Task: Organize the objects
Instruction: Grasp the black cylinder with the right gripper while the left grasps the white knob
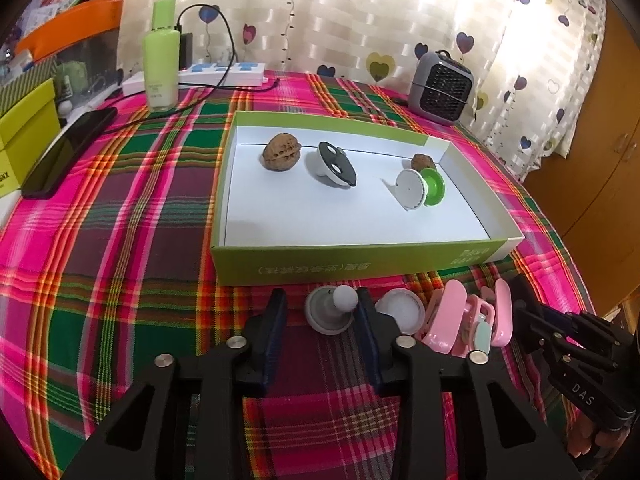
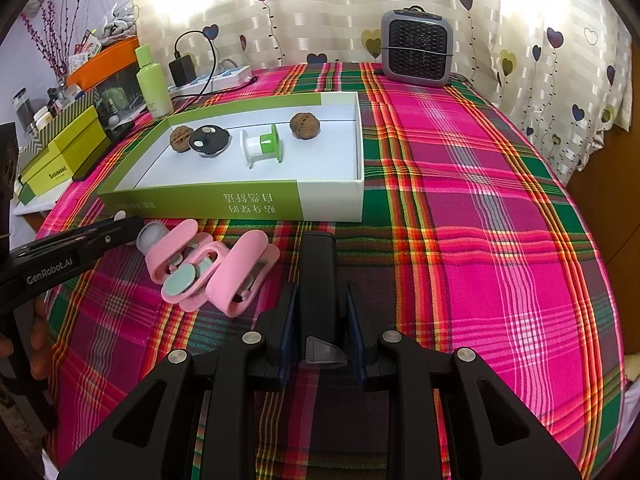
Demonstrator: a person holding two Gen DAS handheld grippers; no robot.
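Two tools work over a worktop draped in a pink, green and red plaid cloth. At the far left lie a yellow-green cardboard box and a black phone, and behind them stand a pale green plastic bottle and a white power strip. Toward the middle sits a shallow green-and-white cardboard tray; inside it, from left to right in the left wrist view, rest a brown walnut, a round white piece with a black face, a white-and-green spool and, just behind the spool, a second brown walnut. In front of the tray, the left tool has its jaws around a small grey disc with a white ball-shaped knob; the right finger touches the knob, the left finger stands apart from the disc, so the piece lies loosely between them on the cloth. Just right of it lies a round white cap, then a cluster of pink plastic clips. Further right, the right tool is clenched on an upright black rectangular bar, with a clear wedge-shaped piece at the bar's near end. At the far right rear stands a grey mini heater with a black grille, before a curtain printed with hearts.
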